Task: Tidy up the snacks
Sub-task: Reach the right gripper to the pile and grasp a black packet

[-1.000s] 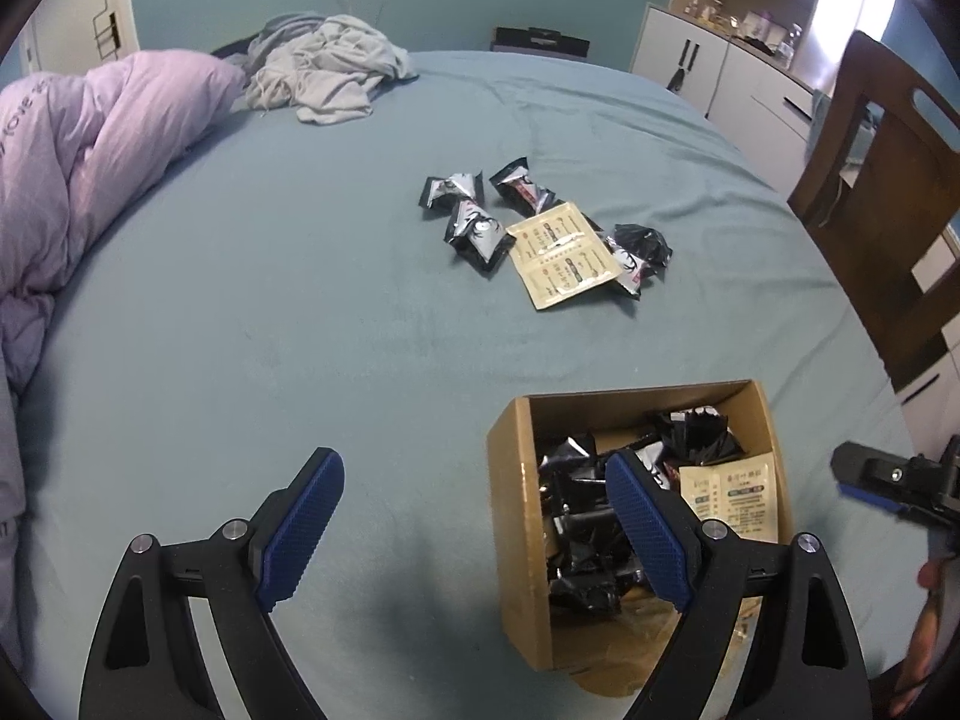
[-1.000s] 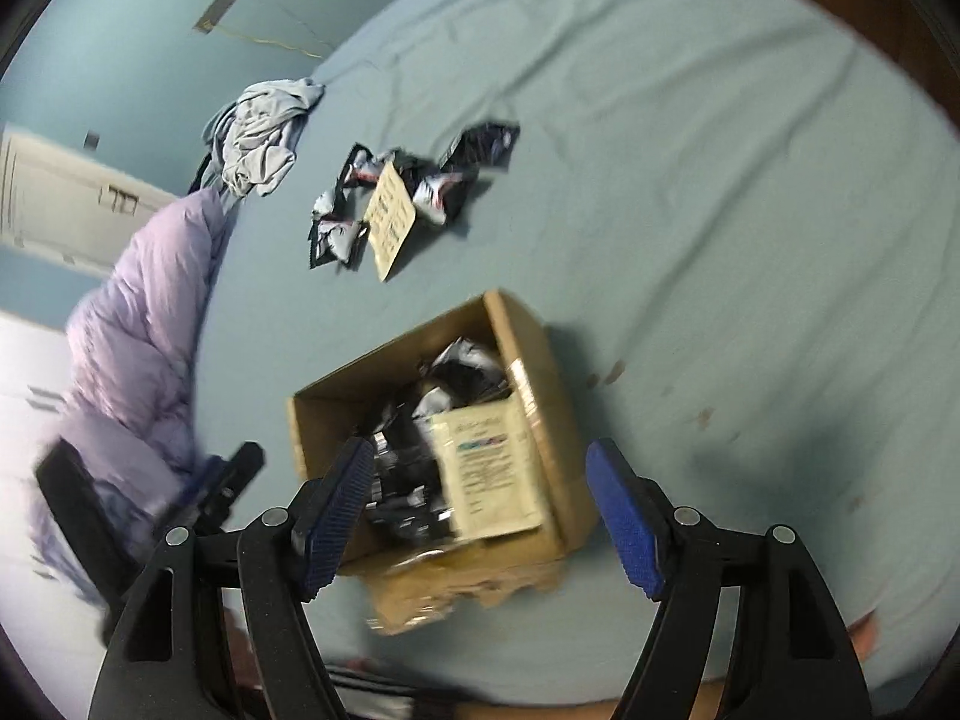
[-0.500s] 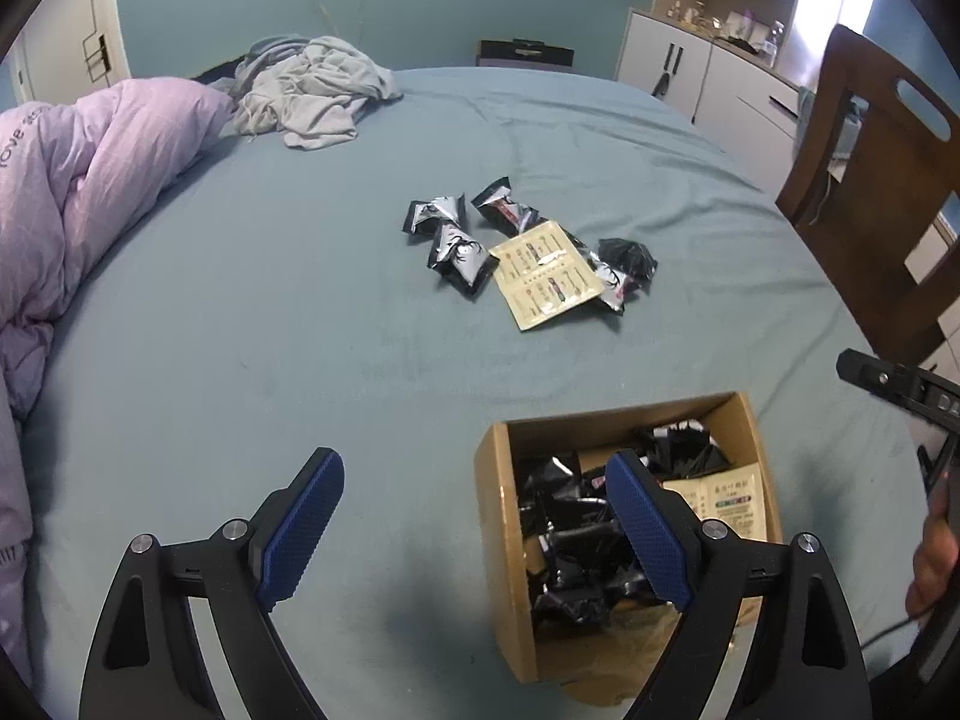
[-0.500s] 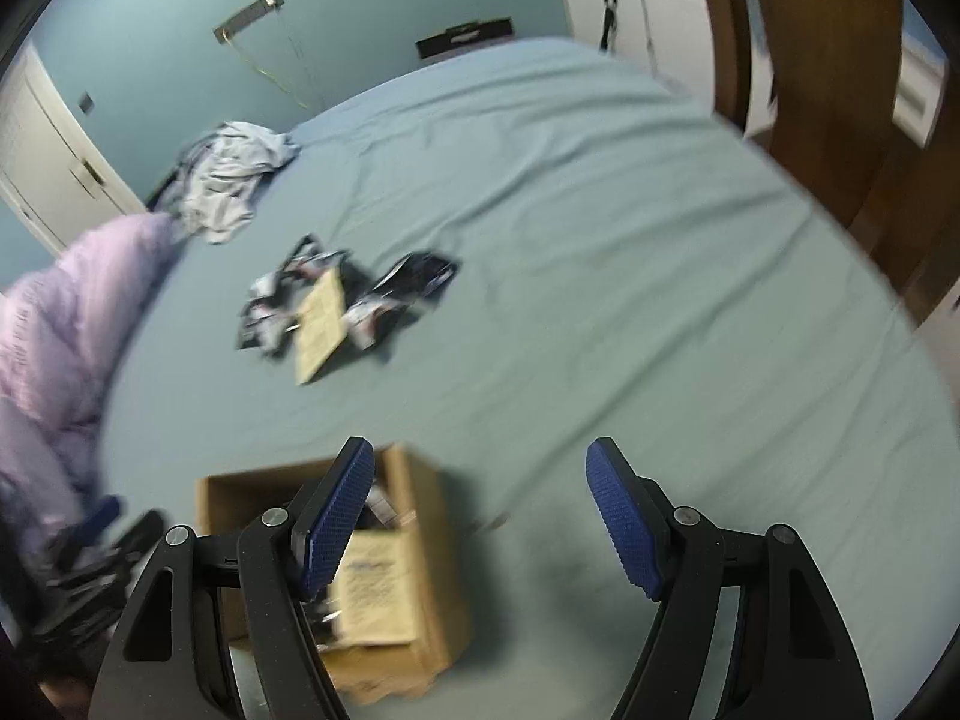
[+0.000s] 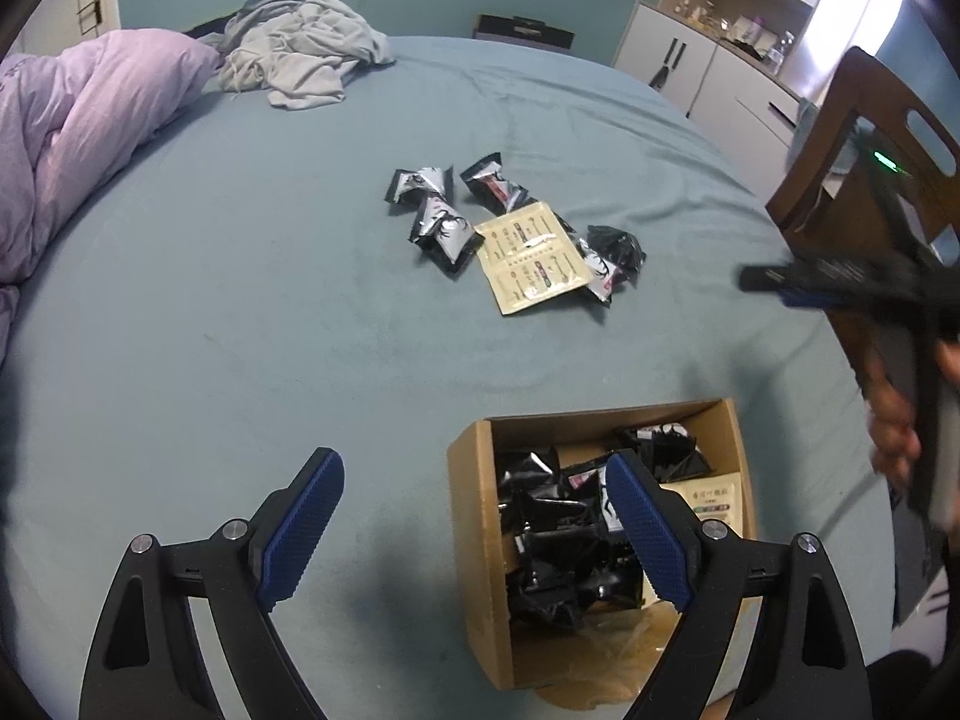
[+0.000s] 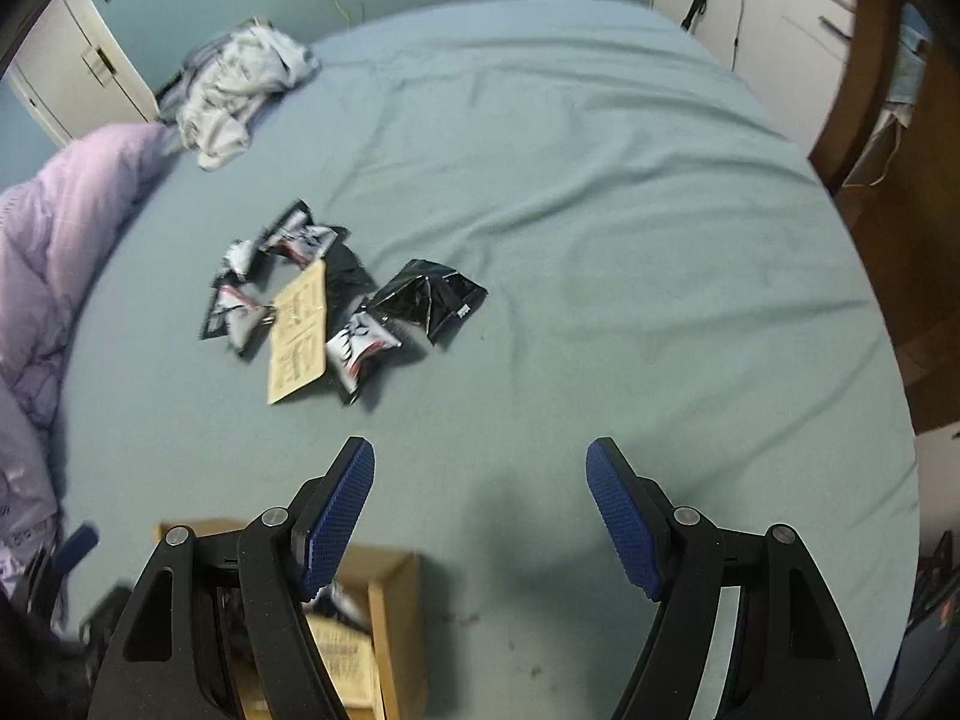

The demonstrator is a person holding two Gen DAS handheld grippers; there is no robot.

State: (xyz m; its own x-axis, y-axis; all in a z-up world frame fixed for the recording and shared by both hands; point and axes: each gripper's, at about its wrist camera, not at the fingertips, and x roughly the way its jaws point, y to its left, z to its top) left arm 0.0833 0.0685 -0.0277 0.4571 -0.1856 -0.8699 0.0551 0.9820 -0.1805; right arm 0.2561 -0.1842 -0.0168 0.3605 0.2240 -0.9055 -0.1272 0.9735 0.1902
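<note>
Packets point(image 6: 336, 306) lie loose on the bedsheet point(image 6: 600, 240), ahead and left of the right gripper point(image 6: 480, 498), whose jaws stand spread and empty. The left gripper point(image 5: 474, 516), likewise spread, hovers beside the cardboard box point(image 5: 474, 516), apparently the collection point.

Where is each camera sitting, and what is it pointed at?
Left wrist: on the left gripper, looking down at the cardboard box; the right gripper and a hand show at right.
Right wrist: on the right gripper, facing bare bed sheet.
Both share the loose snack packets and the box.
</note>
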